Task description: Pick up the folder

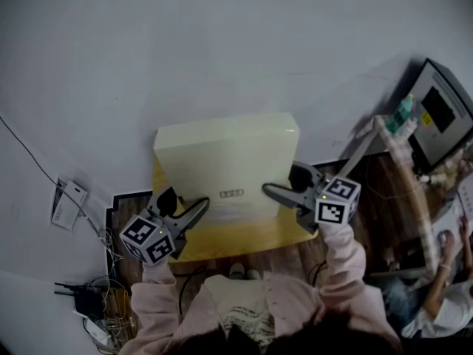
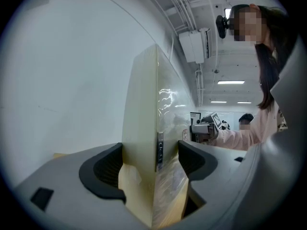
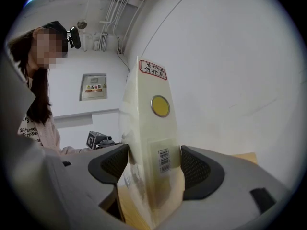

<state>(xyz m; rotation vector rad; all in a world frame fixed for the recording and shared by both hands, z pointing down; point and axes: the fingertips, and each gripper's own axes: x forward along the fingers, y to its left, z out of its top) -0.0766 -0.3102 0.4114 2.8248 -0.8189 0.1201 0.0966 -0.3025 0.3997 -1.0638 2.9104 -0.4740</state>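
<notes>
A thick pale-yellow box folder stands upright over the small wooden table, its wide labelled face toward me. My left gripper is shut across the folder's thickness at its lower left end, where both pads press its narrow edge. At the lower right end my right gripper is shut the same way, on the end with the yellow dot and barcode. Each gripper view looks along the folder to the other: the right gripper and the left gripper's marker cube.
A white wall rises right behind the table. On the floor at left lie a white device and a tangle of cables. At right stand a machine with a dark screen and another person.
</notes>
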